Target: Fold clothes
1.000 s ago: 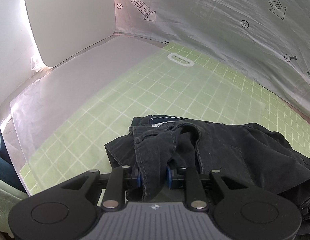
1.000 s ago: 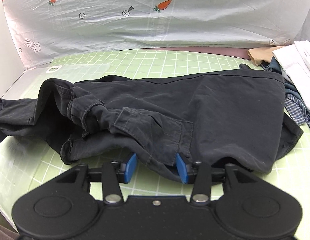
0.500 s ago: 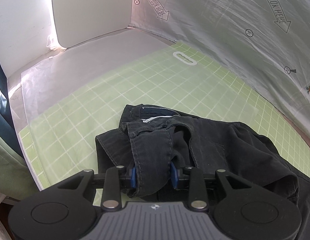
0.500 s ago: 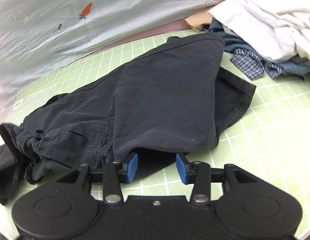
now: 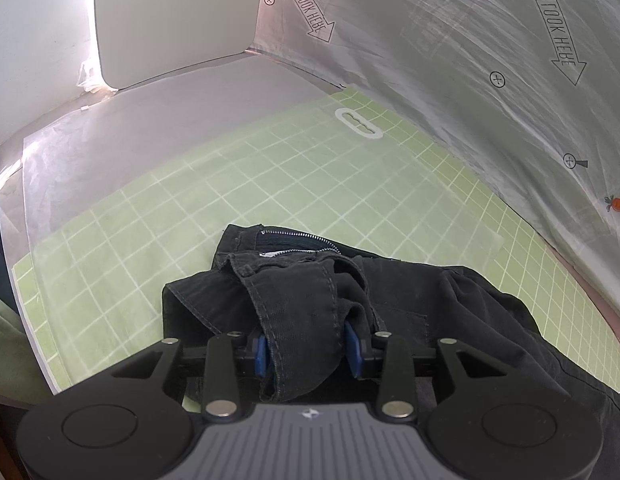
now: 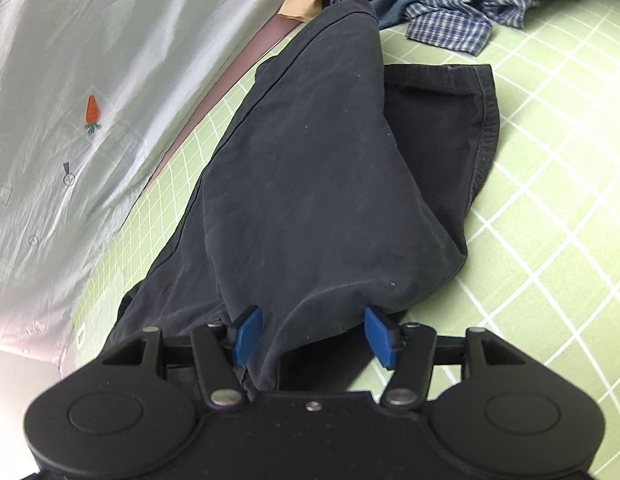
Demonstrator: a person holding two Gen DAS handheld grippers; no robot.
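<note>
Left wrist view: left gripper (image 5: 310,346) at lower centre, jaws just opening, blue pads (image 5: 261,354) flanking a bunched waistband fold of the black trousers (image 5: 409,300); contact with the cloth not determinable. Trousers spread from centre to lower right on the green grid mat (image 5: 238,184); printed plastic sheet (image 5: 489,60) at upper right. Right wrist view: right gripper (image 6: 313,334) at lower centre, jaws just widening, pads standing apart with a trouser fold (image 6: 310,184) loosely between. Pile of clothes (image 6: 449,4) at upper right.
</note>
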